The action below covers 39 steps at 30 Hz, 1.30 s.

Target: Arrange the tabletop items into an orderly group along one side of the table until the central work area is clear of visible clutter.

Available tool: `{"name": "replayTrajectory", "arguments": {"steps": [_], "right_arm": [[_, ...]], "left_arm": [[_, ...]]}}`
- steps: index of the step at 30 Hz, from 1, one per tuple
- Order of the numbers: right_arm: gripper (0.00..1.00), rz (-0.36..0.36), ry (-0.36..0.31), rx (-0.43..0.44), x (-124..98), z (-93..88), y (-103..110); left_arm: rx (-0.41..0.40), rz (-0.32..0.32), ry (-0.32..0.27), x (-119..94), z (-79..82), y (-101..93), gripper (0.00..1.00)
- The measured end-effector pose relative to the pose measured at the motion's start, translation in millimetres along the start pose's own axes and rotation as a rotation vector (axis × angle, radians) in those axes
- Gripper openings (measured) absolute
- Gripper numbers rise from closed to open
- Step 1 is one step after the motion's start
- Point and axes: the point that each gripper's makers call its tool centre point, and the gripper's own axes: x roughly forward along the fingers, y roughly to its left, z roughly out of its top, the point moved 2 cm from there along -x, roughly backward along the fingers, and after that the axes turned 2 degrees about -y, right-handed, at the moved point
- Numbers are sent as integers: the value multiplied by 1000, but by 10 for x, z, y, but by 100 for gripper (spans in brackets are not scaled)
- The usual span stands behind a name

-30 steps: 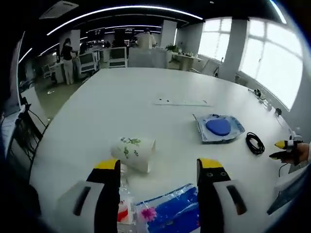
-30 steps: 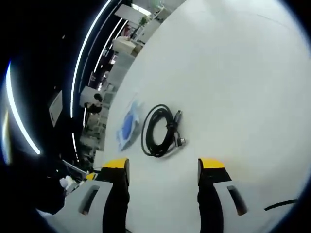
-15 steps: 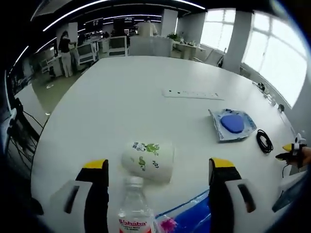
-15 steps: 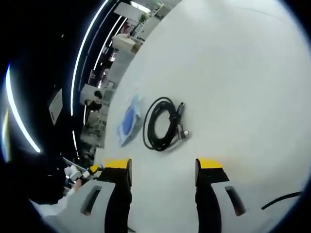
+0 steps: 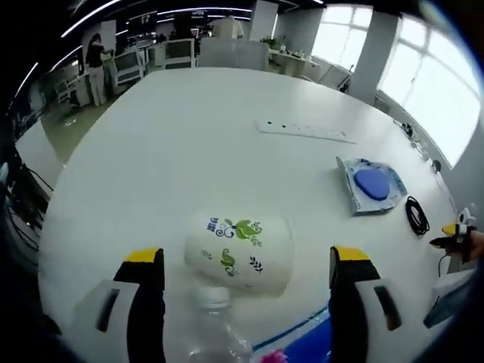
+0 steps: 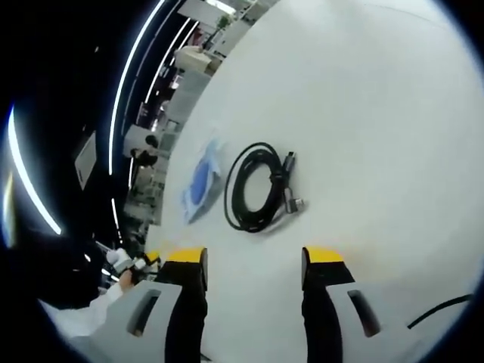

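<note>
Left gripper view: my fingers (image 5: 248, 265) apart around the toppled cup (image 5: 239, 252); it may roll. Right fingers (image 6: 251, 265) apart below the cable (image 6: 261, 187).

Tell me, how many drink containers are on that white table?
2: a paper cup lying on its side between the left claw's jaws, and a clear bottle just below it, partly cut off.

White paper cup (image 5: 240, 252) with green-and-blue leaf print, black coiled cable (image 6: 259, 187), blue pad in clear packet (image 5: 376, 184), white table (image 5: 189, 151).
</note>
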Motion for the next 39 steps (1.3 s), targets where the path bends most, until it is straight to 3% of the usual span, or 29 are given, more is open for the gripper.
{"name": "replayTrajectory", "arguments": {"steps": [4, 9, 11, 12, 19, 24, 27, 31, 36, 39], "right_arm": [[48, -3, -2, -1, 30, 20, 9], [47, 7, 6, -9, 92, 36, 58], [46, 8, 9, -9, 106, 35, 64], [46, 8, 9, -9, 108, 35, 66], [45, 9, 13, -11, 118, 41, 55], [45, 8, 17, -9, 120, 25, 44], [45, 10, 16, -9, 123, 23, 42], [45, 13, 8, -19, 107, 49, 70], [45, 19, 12, -52, 100, 43, 140], [45, 28, 9, -49, 101, 44, 151]], "left_arm": [[6, 7, 16, 43, -25, 15, 91], [10, 9, 29, 91, -25, 36, 79], [5, 5, 38, 93, -39, 32, 66], [-1, 3, 36, 91, -39, 24, 65], [-38, -10, 9, 90, -16, -18, 61], [-174, -47, -70, 17, 88, -81, 57], [-195, -45, -79, -20, 78, -75, 56], [-300, -93, -123, -62, 106, -177, 55], [-373, -91, -98, -77, 5, -238, 55], [-438, -132, -137, -103, 54, -318, 55]]}}
